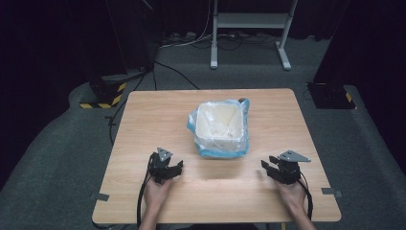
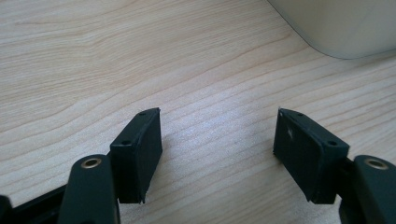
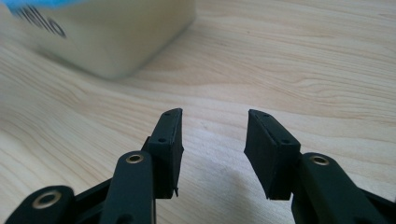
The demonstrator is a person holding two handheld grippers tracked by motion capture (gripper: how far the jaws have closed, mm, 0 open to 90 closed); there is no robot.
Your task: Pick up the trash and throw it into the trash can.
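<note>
Dark curtains ring a wooden table [image 1: 143, 124] bearing a bag-lined cream bin [image 1: 221, 128] at its centre. Near edge: left gripper [image 1: 178, 167] and right gripper [image 1: 266, 167] rest low, jaws spread, empty, angled inward toward the bin.

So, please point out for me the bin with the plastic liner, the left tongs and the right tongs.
bin [image 1: 221, 125], high view, on the pale inner wall of the lined bin.
left tongs [image 2: 217, 156], left gripper view, midway between the two open black tips.
right tongs [image 3: 212, 151], right gripper view, midway between the two open black tips.
</note>
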